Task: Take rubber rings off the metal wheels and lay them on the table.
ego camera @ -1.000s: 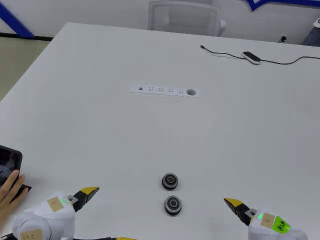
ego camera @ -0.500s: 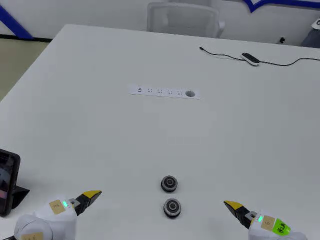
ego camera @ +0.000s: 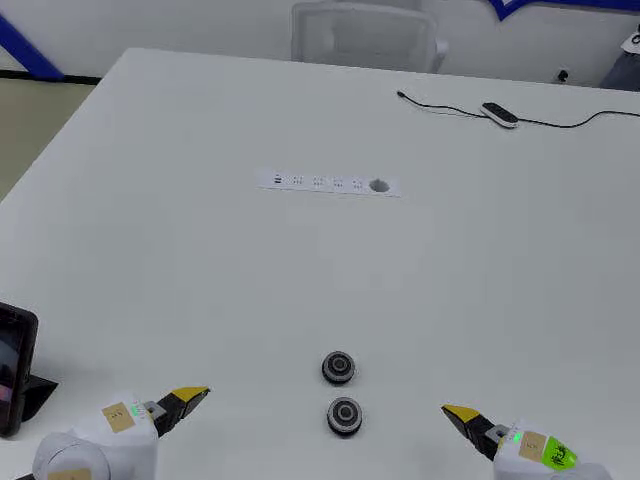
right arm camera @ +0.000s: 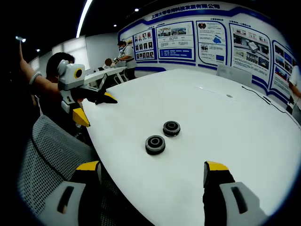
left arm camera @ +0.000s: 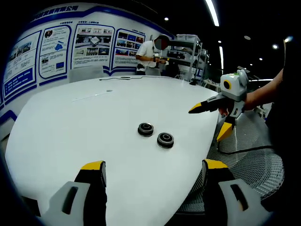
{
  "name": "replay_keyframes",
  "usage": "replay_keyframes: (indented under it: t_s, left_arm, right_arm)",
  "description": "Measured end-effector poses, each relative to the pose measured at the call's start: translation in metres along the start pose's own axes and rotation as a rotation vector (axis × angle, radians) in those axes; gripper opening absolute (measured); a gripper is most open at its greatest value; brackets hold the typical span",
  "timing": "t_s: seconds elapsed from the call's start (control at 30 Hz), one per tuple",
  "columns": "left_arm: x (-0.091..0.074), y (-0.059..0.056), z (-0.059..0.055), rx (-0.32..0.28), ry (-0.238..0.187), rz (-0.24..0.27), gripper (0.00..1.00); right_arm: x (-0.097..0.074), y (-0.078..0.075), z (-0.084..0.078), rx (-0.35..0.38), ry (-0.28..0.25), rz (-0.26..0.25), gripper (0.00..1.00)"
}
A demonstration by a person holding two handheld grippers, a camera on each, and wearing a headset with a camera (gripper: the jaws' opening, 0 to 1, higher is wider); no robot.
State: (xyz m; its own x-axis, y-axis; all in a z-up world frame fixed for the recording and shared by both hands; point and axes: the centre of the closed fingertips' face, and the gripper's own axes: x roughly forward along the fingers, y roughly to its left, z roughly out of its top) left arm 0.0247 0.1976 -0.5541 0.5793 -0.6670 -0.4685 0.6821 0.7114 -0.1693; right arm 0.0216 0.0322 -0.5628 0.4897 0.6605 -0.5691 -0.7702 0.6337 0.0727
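Note:
Two small metal wheels with black rubber rings lie flat on the white table (ego camera: 200, 270), one (ego camera: 339, 367) just beyond the other (ego camera: 345, 415). In the left gripper view they (left arm camera: 146, 129) (left arm camera: 165, 139) lie ahead of my left gripper (left arm camera: 154, 165), which is open and holds nothing. The right gripper view has the same wheels (right arm camera: 171, 127) (right arm camera: 155, 144) in front of my right gripper (right arm camera: 152, 165), also open with nothing in it. Both grippers hover at the near table edge, left (ego camera: 185, 400) and right (ego camera: 465, 418) of the wheels, well apart from them.
A white power strip (ego camera: 328, 183) lies mid-table. A black cable with a small device (ego camera: 500, 114) runs along the far right. A dark tablet on a stand (ego camera: 15, 365) sits at the near left edge. A chair (ego camera: 365, 35) stands behind the table.
A hand that touched the tablet at the left has gone from view. Both grippers have sunk slightly lower in the head view. The wheels have not moved.

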Motion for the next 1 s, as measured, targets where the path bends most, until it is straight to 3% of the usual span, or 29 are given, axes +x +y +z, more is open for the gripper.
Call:
replay_keyframes:
  t_s: [1.0]
  left_arm:
    - [0.039, -0.013, 0.014, 0.067, 0.046, -0.075, 0.69]
  right_arm:
    - [0.017, 0.004, -0.001, 0.039, -0.002, 0.034, 0.89]
